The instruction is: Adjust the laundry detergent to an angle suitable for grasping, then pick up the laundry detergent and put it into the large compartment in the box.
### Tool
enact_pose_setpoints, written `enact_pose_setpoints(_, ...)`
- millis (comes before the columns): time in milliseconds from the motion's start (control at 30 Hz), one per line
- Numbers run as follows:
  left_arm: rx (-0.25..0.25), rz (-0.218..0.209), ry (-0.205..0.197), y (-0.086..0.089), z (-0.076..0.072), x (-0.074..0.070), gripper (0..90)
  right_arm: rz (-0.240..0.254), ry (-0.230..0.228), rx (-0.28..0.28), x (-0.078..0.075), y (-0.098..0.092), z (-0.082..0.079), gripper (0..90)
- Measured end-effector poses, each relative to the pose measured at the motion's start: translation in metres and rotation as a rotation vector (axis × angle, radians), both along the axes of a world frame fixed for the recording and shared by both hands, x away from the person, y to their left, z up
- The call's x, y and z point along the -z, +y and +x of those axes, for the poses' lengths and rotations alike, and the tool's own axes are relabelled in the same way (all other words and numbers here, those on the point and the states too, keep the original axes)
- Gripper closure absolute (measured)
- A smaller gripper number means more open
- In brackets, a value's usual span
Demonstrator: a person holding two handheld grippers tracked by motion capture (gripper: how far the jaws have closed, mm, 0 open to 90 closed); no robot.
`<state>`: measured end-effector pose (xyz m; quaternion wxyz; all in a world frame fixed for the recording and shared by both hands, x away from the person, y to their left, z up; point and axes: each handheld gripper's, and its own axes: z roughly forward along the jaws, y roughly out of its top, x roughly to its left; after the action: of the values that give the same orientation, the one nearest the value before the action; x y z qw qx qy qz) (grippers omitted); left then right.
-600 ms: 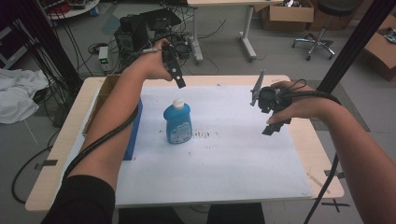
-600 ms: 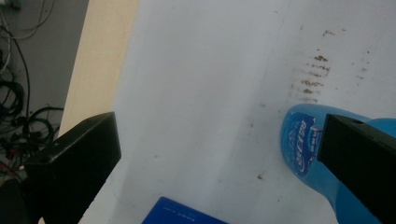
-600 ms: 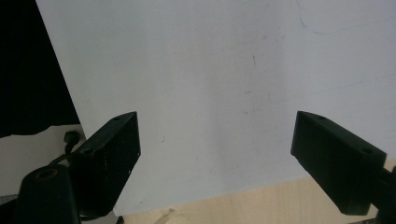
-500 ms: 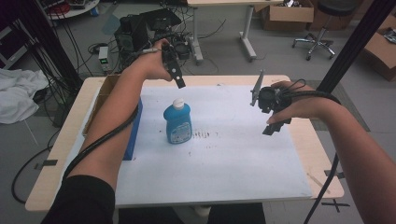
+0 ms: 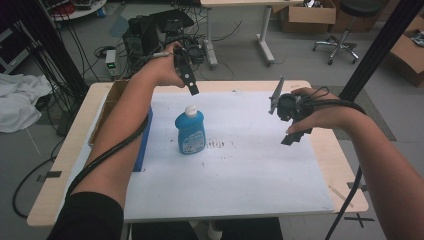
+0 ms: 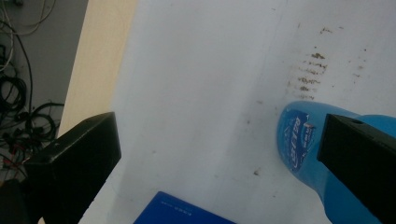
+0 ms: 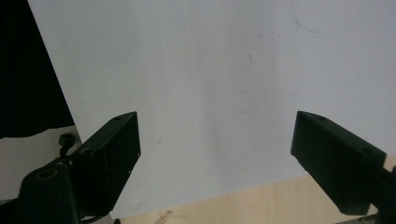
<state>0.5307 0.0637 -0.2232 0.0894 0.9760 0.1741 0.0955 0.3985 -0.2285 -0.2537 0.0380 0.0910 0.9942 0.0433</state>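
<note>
A blue bottle (image 5: 190, 131) with a white cap stands upright on the white sheet (image 5: 240, 170), left of the middle. My left gripper (image 5: 190, 85) hangs in the air above the table's far edge, just behind the bottle, and points down. In the left gripper view my left gripper (image 6: 217, 135) is open, and the bottle (image 6: 299, 144) lies low at the right, partly behind the right jaw and not between the jaws. My right gripper (image 5: 281, 117) hovers over the right part of the sheet, open and empty. Below it, my right gripper (image 7: 215, 135) has bare white sheet (image 7: 210, 70).
A flat blue object (image 5: 143, 142) lies at the sheet's left edge, beside a cardboard box (image 5: 107, 107) on the table's left side. Dark smudges (image 5: 215, 145) mark the sheet right of the bottle. Cables and equipment (image 5: 150, 30) sit on the floor beyond the table.
</note>
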Motion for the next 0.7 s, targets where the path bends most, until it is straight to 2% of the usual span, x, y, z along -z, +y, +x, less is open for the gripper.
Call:
enact_pose_setpoints(400, 0.003, -0.007, -0.011, 0.0016, 0.0102, -0.0071, 0.1, -0.002, -0.001, -0.003, -0.0028, 0.0015, 0.0008, 15.8)
enact_pose_setpoints(600, 0.006, -0.024, -0.011, 0.0027, 0.0104, -0.0085, 0.1, -0.003, -0.004, 0.007, -0.0034, 0.0019, 0.0028, 15.8)
enact_pose_setpoints(700, 0.013, -0.015, -0.008, 0.0018, 0.0101, -0.007, 0.1, -0.003, -0.001, 0.004, -0.0026, 0.0035, 0.0034, 15.8)
